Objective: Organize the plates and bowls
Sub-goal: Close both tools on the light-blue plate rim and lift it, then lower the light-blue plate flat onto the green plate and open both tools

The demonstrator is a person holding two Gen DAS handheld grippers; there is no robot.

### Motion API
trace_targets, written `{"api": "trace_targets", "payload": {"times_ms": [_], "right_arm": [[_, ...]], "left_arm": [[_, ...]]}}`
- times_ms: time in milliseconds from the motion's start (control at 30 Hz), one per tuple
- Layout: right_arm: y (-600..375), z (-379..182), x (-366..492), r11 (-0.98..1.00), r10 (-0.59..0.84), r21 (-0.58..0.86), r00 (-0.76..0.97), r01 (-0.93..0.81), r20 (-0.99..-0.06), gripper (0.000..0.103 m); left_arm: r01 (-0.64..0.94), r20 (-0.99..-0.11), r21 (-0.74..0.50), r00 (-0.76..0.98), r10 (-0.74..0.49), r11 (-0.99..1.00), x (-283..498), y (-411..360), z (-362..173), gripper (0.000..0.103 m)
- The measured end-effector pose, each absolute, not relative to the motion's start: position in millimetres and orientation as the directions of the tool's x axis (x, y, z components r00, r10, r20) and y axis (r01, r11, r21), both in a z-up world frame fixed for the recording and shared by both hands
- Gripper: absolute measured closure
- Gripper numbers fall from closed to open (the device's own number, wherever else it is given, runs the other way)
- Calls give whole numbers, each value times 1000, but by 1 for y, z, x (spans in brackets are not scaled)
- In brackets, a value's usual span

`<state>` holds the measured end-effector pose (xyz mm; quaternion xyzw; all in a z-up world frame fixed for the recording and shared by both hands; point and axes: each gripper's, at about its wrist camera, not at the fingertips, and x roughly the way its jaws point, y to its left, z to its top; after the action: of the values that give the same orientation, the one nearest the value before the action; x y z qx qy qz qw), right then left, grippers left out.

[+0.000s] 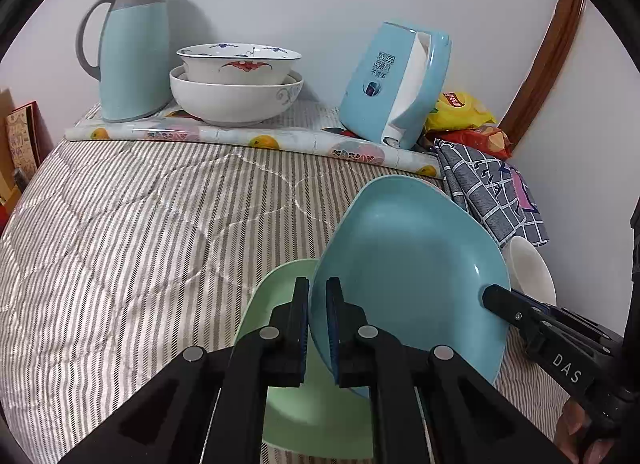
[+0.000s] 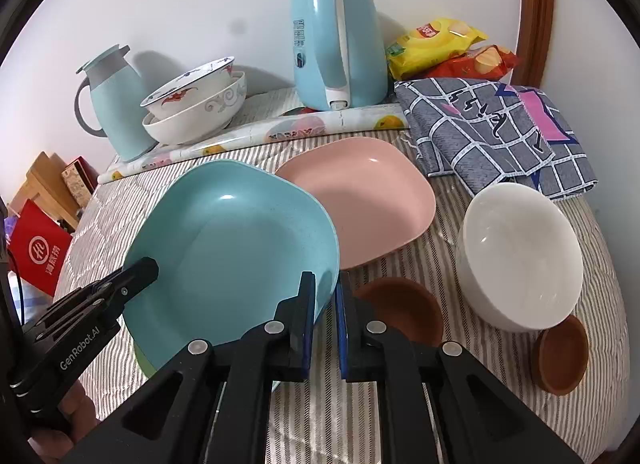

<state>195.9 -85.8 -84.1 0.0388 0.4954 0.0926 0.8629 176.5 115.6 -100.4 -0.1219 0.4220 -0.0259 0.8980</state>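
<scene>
**Blue plate pinched on two sides, tilted above the green one**

The left gripper [image 1: 318, 296] has its fingers clamped on the near-left rim of the blue plate [image 1: 408, 264], and the right gripper [image 2: 325, 292] is clamped on the opposite rim, so the plate hangs tilted between the two (both pairs of pads press the rim edge-on). Below the left fingers, partly under the blue plate, lies the green plate [image 1: 280, 296] on the striped cover [image 1: 140, 244]. Beyond the right fingers sits the pink plate [image 2: 368, 196]; to their right, a white bowl [image 2: 520, 256], and just past the fingertips a brown saucer [image 2: 404, 308]. Far ahead, two stacked bowls [image 1: 236, 80] stand beside a thermos jug [image 1: 128, 48].
</scene>
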Motion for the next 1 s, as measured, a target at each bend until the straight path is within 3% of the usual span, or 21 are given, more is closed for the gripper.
{"api": "trace_targets", "payload": {"times_ms": [1000], "right_arm": [[-53, -109, 176, 968, 242, 185, 436, -168, -867, 96]], "left_arm": [[-146, -773, -274, 622, -127, 951, 140, 155, -119, 94]]}}
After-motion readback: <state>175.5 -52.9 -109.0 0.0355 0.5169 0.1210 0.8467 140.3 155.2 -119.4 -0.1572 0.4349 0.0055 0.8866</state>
